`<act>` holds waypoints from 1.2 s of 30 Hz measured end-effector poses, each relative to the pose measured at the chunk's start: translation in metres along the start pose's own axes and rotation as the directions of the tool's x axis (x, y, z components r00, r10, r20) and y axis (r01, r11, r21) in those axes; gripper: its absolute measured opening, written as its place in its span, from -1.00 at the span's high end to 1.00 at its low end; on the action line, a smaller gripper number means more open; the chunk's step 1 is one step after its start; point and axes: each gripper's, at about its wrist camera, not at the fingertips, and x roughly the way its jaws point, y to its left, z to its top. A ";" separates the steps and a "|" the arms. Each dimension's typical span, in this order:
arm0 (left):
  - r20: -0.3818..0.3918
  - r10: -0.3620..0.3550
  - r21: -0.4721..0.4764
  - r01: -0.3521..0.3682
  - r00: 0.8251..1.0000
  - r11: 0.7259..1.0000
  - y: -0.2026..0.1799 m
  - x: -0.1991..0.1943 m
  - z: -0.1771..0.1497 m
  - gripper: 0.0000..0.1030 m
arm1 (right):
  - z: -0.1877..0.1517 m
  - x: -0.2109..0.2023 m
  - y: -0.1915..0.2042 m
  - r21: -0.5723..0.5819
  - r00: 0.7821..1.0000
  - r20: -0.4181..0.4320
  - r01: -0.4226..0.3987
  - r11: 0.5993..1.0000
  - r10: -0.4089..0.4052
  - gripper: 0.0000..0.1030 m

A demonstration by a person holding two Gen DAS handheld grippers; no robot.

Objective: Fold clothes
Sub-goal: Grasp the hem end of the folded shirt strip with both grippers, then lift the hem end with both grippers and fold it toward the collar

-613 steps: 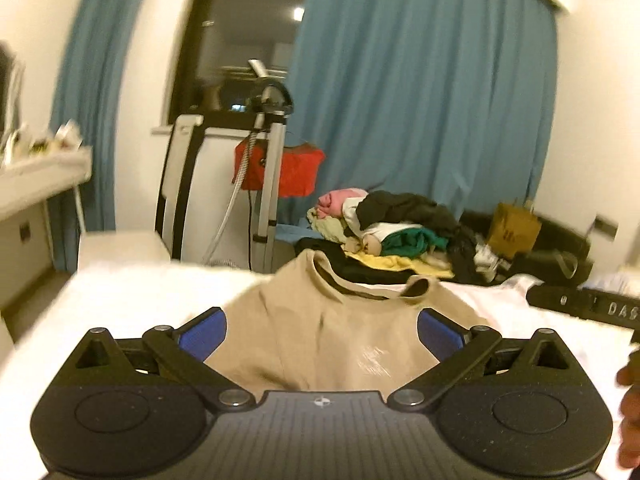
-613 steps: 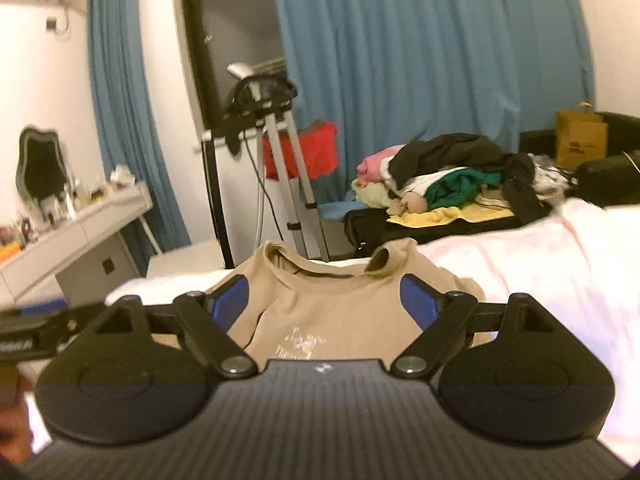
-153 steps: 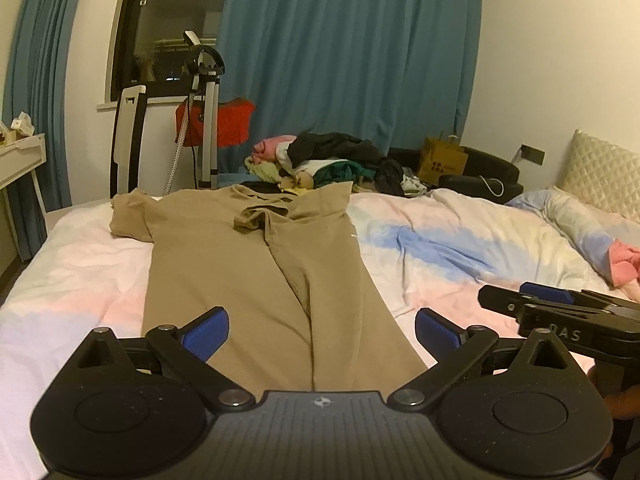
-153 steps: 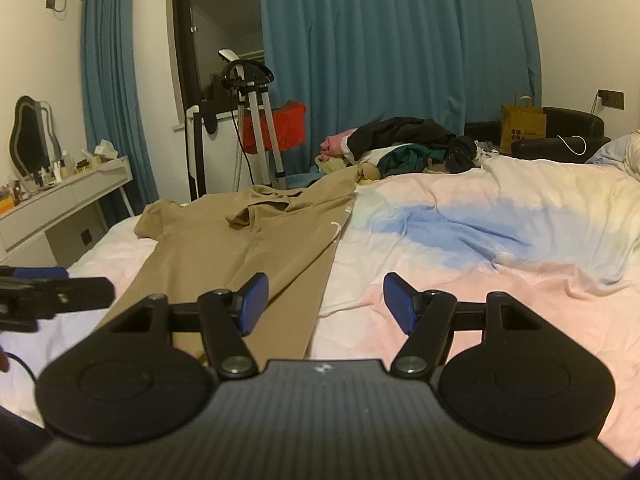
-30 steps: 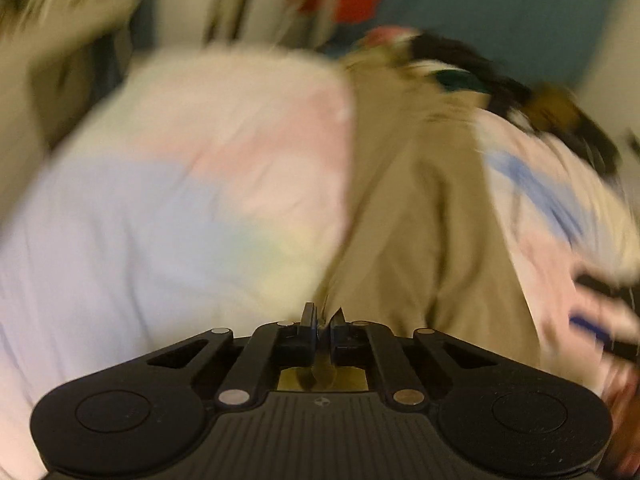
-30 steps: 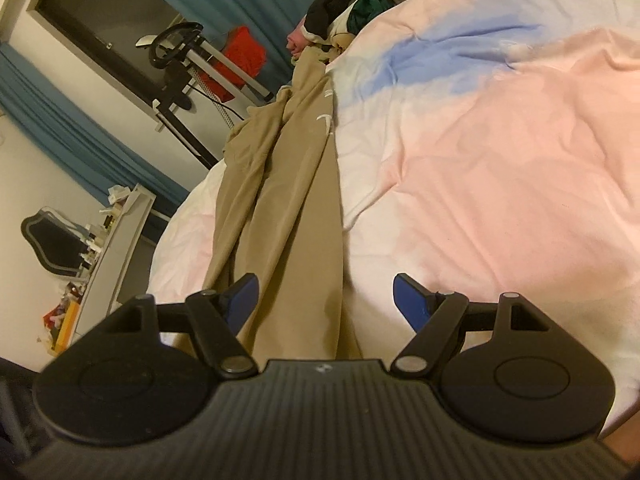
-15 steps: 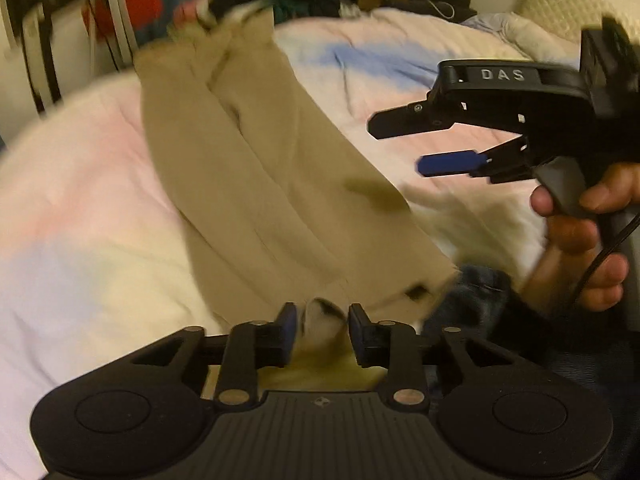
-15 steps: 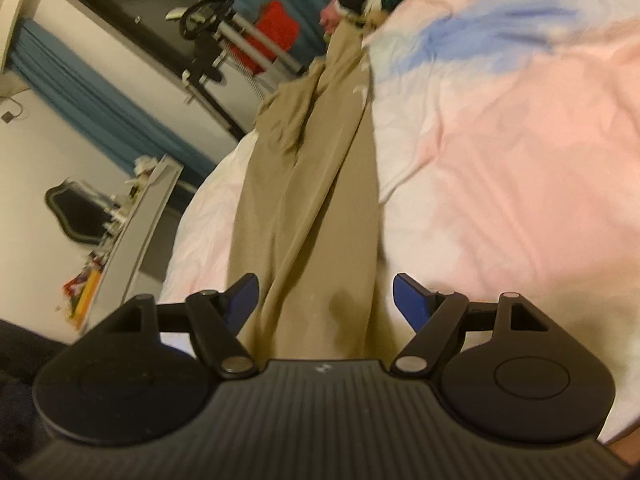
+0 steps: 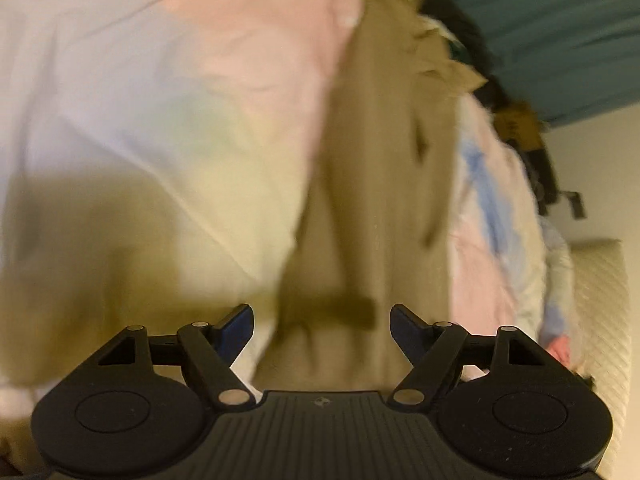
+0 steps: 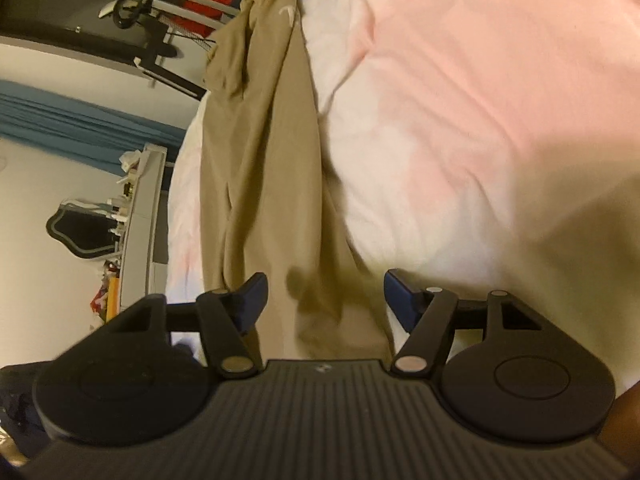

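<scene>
Where the soft tan garment (image 9: 384, 184) lay in a long narrow strip on the bed (image 9: 160, 80), its folds ran from 6 toward 12 o'clock over the wrinkled pastel pink, blue and yellow cover. Both the left tool (image 9: 322, 326) and the right tool (image 10: 325, 298) stood wide, blue pads apart, gripping nothing, above the near hem. Motion blur smeared the left view; the garment's near edge was hidden behind each ribbed black body.

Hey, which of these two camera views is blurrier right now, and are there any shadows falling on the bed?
Left wrist view: heavy motion blur over the tan shirt and bedsheet, with a dark shadow at lower left. Right wrist view: sharper, the shirt's folds readable, a soft shadow on the sheet at lower right, and fisheye bending of the room edges.
</scene>
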 end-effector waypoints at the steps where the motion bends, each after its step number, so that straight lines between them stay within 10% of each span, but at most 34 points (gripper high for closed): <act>1: -0.011 0.012 0.012 -0.012 1.000 1.000 -0.002 0.004 0.000 -0.48 | -0.001 0.000 0.000 -0.003 1.000 -0.008 -0.002 1.000 0.002 -0.30; 5: -0.050 0.042 0.059 -0.039 0.998 0.997 -0.007 0.015 -0.001 -0.16 | -0.008 -0.002 -0.003 0.026 0.997 -0.050 -0.049 0.998 0.051 -0.27; 9: -0.051 0.023 0.069 -0.020 0.998 0.997 -0.006 0.011 -0.006 0.79 | -0.017 0.001 -0.001 0.034 0.993 -0.096 -0.066 0.997 0.069 -0.27; 14: 0.019 -0.021 0.066 0.020 1.000 0.998 -0.006 -0.012 -0.018 0.84 | -0.028 0.010 0.018 -0.114 0.989 -0.146 0.011 0.993 -0.027 -0.24; 18: 0.055 -0.047 0.023 0.046 0.997 0.999 -0.002 -0.027 -0.018 0.85 | -0.032 0.002 0.026 -0.180 0.988 -0.131 0.061 0.982 -0.086 0.74; 23: 0.025 -0.021 -0.016 0.021 0.999 1.000 0.002 -0.021 -0.016 0.80 | -0.032 -0.022 0.030 -0.186 0.997 -0.066 0.032 0.982 -0.045 0.77; 31: -0.067 0.014 -0.036 -0.017 0.998 0.999 -0.001 0.007 -0.010 -0.04 | -0.033 -0.028 0.026 -0.147 0.999 0.007 0.047 0.988 -0.046 0.77; 34: -0.087 0.014 -0.025 -0.016 0.996 1.000 -0.003 0.011 -0.010 0.14 | -0.031 -0.027 0.023 -0.154 0.998 0.010 0.061 0.986 -0.060 0.77; 36: -0.085 -0.013 -0.011 0.012 0.996 1.000 -0.006 0.008 -0.011 0.71 | -0.030 -0.025 0.023 -0.152 0.998 0.011 0.070 0.986 -0.069 0.77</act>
